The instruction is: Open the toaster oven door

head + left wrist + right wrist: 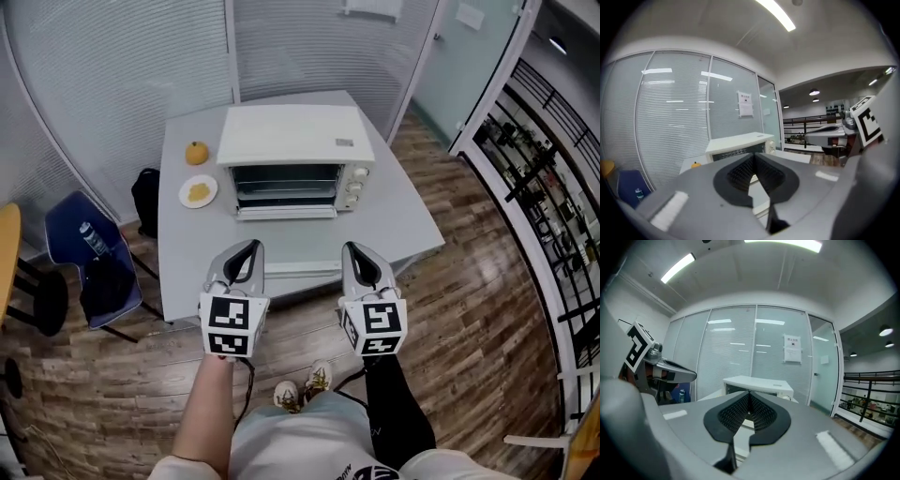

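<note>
I read this as an office. Ribbed glass partitions (112,75) stand behind the grey surface (394,225), one pane carrying a paper notice (792,348). A blue chair (64,234) sits left of the surface, a black railing (548,178) lies to its right, wood-look floor (478,309) runs beneath it, and strip lights (776,14) hang overhead.

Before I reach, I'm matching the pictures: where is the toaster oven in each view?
Head view: toaster oven upper centre, on the table.
Left gripper view: toaster oven centre, just above the jaws.
Right gripper view: toaster oven centre, just above the jaws.
Shared landmark: the white paper notice behind it.
</note>
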A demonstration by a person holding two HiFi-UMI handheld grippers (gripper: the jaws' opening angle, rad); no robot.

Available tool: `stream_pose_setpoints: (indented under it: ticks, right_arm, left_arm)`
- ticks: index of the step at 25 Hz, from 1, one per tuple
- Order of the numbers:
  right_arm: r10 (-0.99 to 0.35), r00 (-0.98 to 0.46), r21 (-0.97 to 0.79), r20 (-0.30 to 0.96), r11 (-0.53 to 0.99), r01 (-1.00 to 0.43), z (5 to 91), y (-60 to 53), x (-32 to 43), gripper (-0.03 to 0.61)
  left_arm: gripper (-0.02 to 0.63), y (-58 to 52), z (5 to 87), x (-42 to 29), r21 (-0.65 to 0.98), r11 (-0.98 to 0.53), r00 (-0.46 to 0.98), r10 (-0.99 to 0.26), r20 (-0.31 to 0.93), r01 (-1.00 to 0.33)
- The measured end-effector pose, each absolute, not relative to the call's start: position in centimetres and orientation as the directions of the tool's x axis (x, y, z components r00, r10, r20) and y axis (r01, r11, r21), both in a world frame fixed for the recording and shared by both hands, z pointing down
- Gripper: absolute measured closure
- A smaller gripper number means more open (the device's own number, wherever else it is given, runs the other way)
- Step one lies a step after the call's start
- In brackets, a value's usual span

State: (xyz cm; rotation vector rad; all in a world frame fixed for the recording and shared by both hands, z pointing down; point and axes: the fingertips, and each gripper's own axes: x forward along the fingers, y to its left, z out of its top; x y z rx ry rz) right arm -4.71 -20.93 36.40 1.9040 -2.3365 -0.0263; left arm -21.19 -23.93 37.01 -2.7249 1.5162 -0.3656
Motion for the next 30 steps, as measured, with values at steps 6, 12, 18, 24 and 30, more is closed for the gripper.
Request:
stream_pose_setpoints:
  ticks: [6, 12, 18, 24, 30]
  right_arm:
    - [-0.981, -0.192, 0.112, 0.025, 0.194, -0.975, 32.3, -19.2, -4.9, 0.575]
    - [-0.981, -0.195, 0.132, -0.006, 0.193, -0.972, 30.8, -17.7, -5.8, 0.575]
    - [-0.976, -0.218, 0.13, -0.003, 0.215, -0.968, 30.6, -16.9, -6.9, 0.575]
    - [-0.975, -0.221, 0.138, -0.009, 0.217, -0.966, 30.6, -16.2, -7.7, 0.575]
    - [-0.975, -0.223, 0.144, -0.013, 0.219, -0.965, 30.4, -16.2, -7.8, 0.575]
  left_arm:
    - [0.557, -22.0, 33.5, -21.9, -0.124, -0.529, 0.512, -0.847, 0.143, -0.84]
    - [0.555, -20.7, 31.9, -22.8, -0.128, -0.527, 0.516, -0.85, 0.108, -0.84]
    - [0.555, -20.0, 31.0, -23.4, -0.128, -0.529, 0.522, -0.849, 0.085, -0.839]
    - [0.555, -19.3, 31.2, -24.0, -0.127, -0.542, 0.537, -0.84, 0.074, -0.831]
    - [0.555, -19.4, 31.1, -24.3, -0.131, -0.54, 0.535, -0.842, 0.074, -0.832]
